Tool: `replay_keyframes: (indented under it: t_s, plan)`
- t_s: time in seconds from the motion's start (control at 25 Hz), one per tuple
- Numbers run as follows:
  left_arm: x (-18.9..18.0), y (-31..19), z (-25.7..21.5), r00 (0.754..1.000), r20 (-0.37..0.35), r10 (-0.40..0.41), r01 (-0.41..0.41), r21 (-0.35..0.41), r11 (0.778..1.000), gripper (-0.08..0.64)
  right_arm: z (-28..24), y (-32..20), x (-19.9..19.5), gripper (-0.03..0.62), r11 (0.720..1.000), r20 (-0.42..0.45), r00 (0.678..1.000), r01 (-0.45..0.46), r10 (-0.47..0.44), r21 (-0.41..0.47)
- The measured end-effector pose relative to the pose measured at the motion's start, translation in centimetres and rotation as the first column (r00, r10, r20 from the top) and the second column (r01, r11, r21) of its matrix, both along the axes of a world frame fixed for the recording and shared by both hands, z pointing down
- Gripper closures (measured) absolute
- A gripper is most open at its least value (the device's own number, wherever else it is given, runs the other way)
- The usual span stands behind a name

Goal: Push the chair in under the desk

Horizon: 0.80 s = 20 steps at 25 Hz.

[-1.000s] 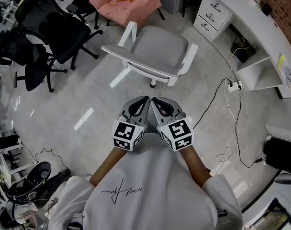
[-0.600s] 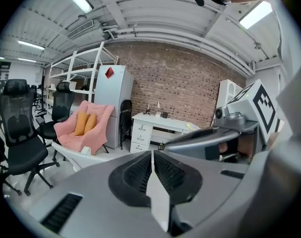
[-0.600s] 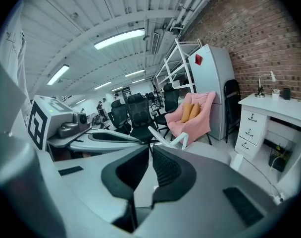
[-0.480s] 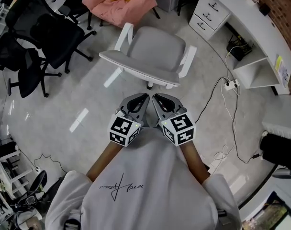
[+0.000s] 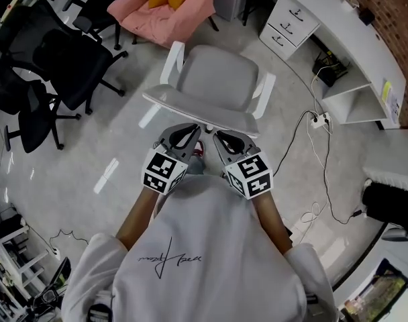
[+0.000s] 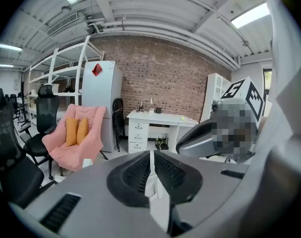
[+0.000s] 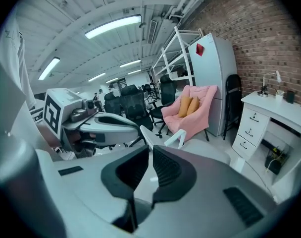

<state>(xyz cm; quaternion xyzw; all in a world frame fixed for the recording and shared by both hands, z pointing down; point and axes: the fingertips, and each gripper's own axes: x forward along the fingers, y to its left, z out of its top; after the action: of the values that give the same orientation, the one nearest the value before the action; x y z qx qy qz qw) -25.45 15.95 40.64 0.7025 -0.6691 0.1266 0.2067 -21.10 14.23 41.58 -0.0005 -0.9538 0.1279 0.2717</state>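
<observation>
Observed from the floor: both hands have advanced on the grey-seated swivel chair with white arms point(image 5: 214, 79). A second ago bare floor showed between the tools and the chair's back. Now the left gripper point(image 5: 194, 131) and the right gripper point(image 5: 218, 136) sit right at the top edge of the backrest as seen from the head view. Contact cannot be confirmed, and the gripper views suggest a small gap remains.

Jaws: in the left gripper view the left gripper point(image 6: 151, 156) has its jaws pressed together with nothing held. In the right gripper view the right gripper point(image 7: 149, 155) is likewise closed and empty. That suits a push with the closed tips rather than a grasp.

Position of the work: the chair stands on open floor, backrest towards the person, seat turned roughly towards the long white desk with a drawer unit point(image 5: 338, 22) at upper right. It is near the desk but not under it.

Assessment: the approach looks all but complete and the push itself not begun. The desk lies off to the right of the chair's line, so the push will likely need steering. A white power strip with trailing cables point(image 5: 323, 121) lies on the floor beside the route and could snag a castor.

Also present: a pink armchair with orange cushions point(image 5: 165, 9) and black mesh office chairs point(image 5: 60, 49), both well clear.
</observation>
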Motion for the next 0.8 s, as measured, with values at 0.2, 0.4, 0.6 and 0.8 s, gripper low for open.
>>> replay_keyframes:
  t_s: [0.2,0.4,0.6,0.8]
  plan:
    - [-3.8,0.2,1.1,0.99,0.117,0.081,-0.075,-0.05,0.996,0.552,2.1,-0.3,-1.6,0.561,1.0,-0.076,0.997,0.023,-0.023,0.005]
    - [-6.9,0.7,3.1,0.916,0.27,0.296,-0.246,-0.203,0.948,0.39,3.1,-1.1,-3.2,0.521,0.997,-0.125,0.992,0.036,-0.028,0.063]
    - [-8.4,1.7,6.9,0.737,0.442,0.511,-0.364,-0.378,0.851,0.367,5.1,-1.1,-3.6,0.437,0.984,-0.228,0.972,0.093,-0.056,0.155]
    - [-10.1,1.7,9.8,0.661,0.473,0.582,-0.387,-0.45,0.805,0.367,7.4,-0.9,-3.3,0.425,0.975,-0.333,0.94,0.14,-0.076,0.175]
